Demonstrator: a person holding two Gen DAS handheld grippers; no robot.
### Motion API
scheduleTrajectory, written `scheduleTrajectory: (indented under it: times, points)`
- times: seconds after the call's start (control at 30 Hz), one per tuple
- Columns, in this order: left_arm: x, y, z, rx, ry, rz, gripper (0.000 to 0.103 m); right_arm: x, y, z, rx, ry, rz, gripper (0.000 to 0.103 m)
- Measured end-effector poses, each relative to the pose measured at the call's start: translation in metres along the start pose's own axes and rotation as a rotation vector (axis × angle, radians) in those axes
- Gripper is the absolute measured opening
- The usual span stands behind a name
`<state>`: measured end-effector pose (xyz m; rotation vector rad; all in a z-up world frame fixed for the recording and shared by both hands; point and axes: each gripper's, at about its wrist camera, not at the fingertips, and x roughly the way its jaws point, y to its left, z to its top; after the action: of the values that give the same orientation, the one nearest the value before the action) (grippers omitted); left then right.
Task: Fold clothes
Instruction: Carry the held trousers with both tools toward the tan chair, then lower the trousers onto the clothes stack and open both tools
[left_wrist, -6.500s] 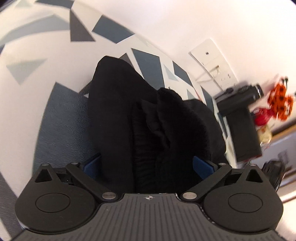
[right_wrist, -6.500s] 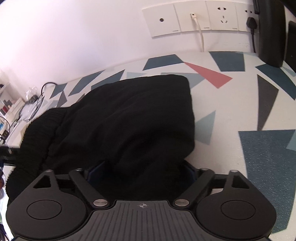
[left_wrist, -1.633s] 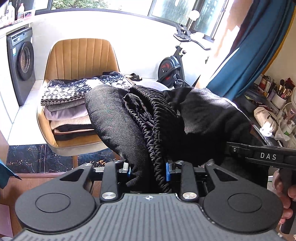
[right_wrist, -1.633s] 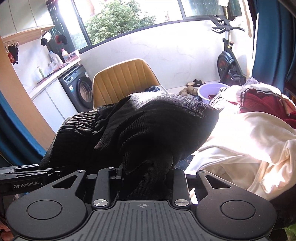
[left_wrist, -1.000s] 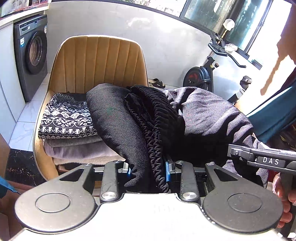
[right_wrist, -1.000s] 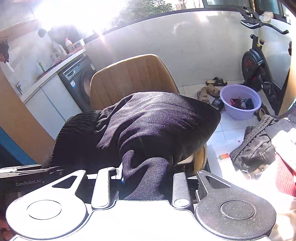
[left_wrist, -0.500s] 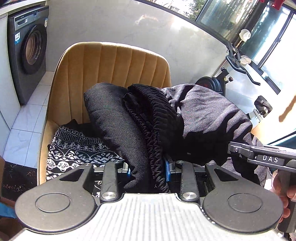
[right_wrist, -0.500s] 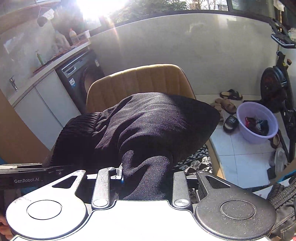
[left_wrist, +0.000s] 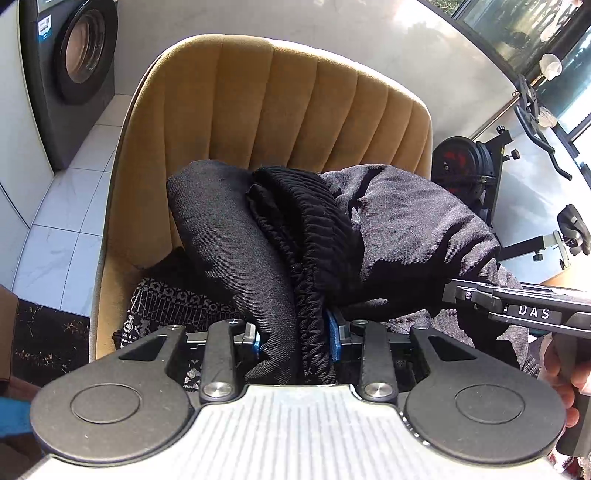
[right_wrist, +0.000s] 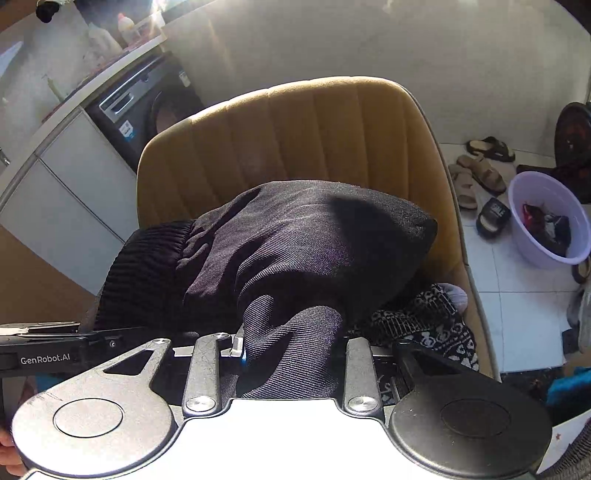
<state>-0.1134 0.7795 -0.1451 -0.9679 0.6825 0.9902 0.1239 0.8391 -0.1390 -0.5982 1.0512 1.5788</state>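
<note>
Chair edges: the tan chair backrest is curving right behind the bundle, its side rims standing close on both sides.
Open room: white tiled floor is lying beside the chair.
Garment: folded black trousers, ribbed waistband bunched, hanging above a patterned knit on the seat.
Left tongs: clamping the trousers.
Right tongs: clamping the trousers.

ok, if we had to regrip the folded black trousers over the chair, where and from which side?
Grip the folded black trousers as now: each end of the bundle, from the near open side, away from the chair back. The left gripper has jaws clamped beside the thick ribbed waistband; the right gripper holds the smoother fold.
</note>
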Motion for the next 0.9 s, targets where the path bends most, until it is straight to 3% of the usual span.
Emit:
scheduleTrajectory:
  times: [0.27,0.53,0.6,0.63,0.67,0.7,0.8,0.87,0.9]
  points:
    - [0.044,0.011,0.004,-0.016,0.055,0.058,0.033,0.072,-0.011,0.008,-0.029,0.106,0.011,0.027]
    - [0.078,0.011,0.0,0.066,0.07,0.131,0.035,0.121,-0.014,0.005,-0.106,0.139,-0.03,0.029]
    - [0.087,0.016,-0.007,0.065,0.083,0.173,0.045,0.134,-0.019,-0.001,-0.113,0.149,-0.051,0.034]
    - [0.091,0.018,-0.01,0.066,0.088,0.192,0.05,0.141,-0.022,-0.004,-0.112,0.155,-0.068,0.043]
    - [0.092,0.021,-0.013,0.073,0.089,0.205,0.063,0.146,-0.026,-0.008,-0.103,0.164,-0.097,0.053]
    - [0.093,0.025,-0.016,0.078,0.089,0.215,0.069,0.149,-0.031,-0.011,-0.093,0.172,-0.12,0.057]
    - [0.073,0.035,-0.019,0.069,0.063,0.193,0.071,0.137,-0.046,-0.012,-0.061,0.159,-0.127,0.064]
    - [0.055,0.041,-0.021,0.076,0.041,0.187,0.078,0.116,-0.061,-0.01,-0.018,0.12,-0.11,0.082]
    - [0.046,0.046,-0.023,0.068,0.037,0.176,0.079,0.104,-0.07,-0.01,0.014,0.103,-0.097,0.083]
